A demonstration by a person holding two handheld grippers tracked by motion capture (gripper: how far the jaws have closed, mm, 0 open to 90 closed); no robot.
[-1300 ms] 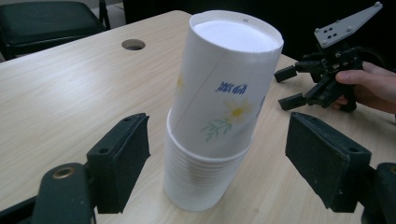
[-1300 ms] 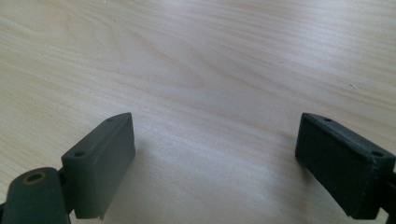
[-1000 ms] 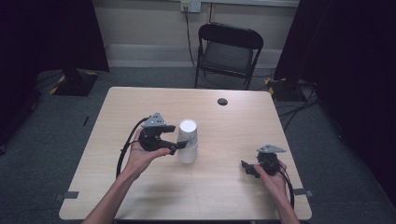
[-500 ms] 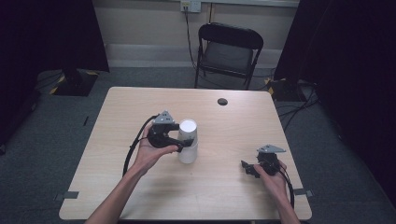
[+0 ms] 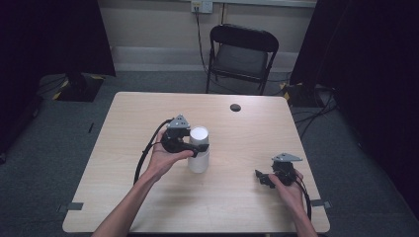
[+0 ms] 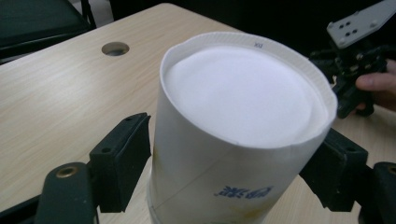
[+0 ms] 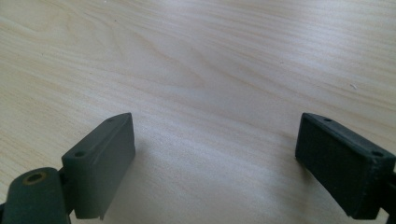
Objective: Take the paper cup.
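Note:
A white paper cup point(image 5: 198, 160) point(image 6: 233, 107) stands upside down near the middle of the table point(image 5: 123, 163), blue print on its side. My left gripper point(image 5: 196, 147) point(image 6: 233, 172) reaches in from the cup's left. Its jaws have just been closing, and both pads point(image 6: 123, 163) now touch the cup's sides just under the upturned base. My right gripper point(image 5: 262, 178) point(image 7: 215, 158) rests low over the table near the front right edge. It is open, with bare wood between its jaws. The left gripper view also shows the right gripper point(image 6: 350, 70) beyond the cup.
A dark round cable hole point(image 5: 235, 107) point(image 6: 115, 48) sits in the tabletop at the far side. A black folding chair point(image 5: 242, 54) stands behind the table. Cables trail from both grippers, the left one looping over the table point(image 5: 146, 153).
My left gripper has slid right from beside the cup until its jaws sit around it, and they have narrowed onto it. The cup stays upright in place. The right hand has not moved.

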